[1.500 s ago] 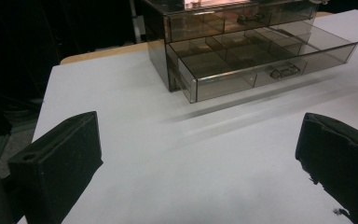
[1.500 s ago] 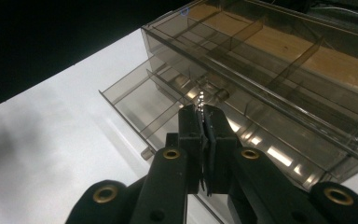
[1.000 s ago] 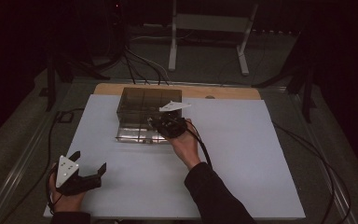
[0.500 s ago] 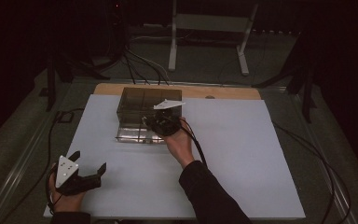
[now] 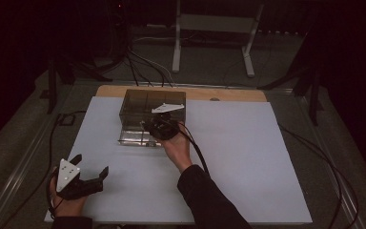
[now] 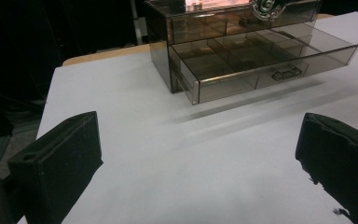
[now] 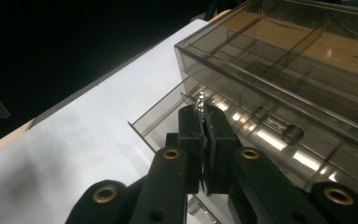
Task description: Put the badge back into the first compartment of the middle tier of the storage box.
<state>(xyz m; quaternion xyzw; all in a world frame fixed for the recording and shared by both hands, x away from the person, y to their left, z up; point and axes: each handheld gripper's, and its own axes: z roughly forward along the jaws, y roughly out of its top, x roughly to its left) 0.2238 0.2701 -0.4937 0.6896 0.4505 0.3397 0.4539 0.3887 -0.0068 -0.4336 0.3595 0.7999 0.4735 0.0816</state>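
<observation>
A smoky clear drawer box stands at the table's far middle, and its lower drawer is pulled out. Dividers split that drawer into several compartments. My right gripper hovers over the open drawer, beside the box front. It is shut on a thin small metal piece with a beaded silver edge, held above the drawer. My left gripper rests at the near left of the table. It is open, with nothing but the bare white surface between its jaws.
A white sheet covers the table, with a wooden strip at its far edge. Cables and a stand's legs lie on the dark floor beyond. A cable trails from the right gripper.
My right gripper has shifted a little left and in over the open drawer with the metal piece. The left gripper has stayed put.
</observation>
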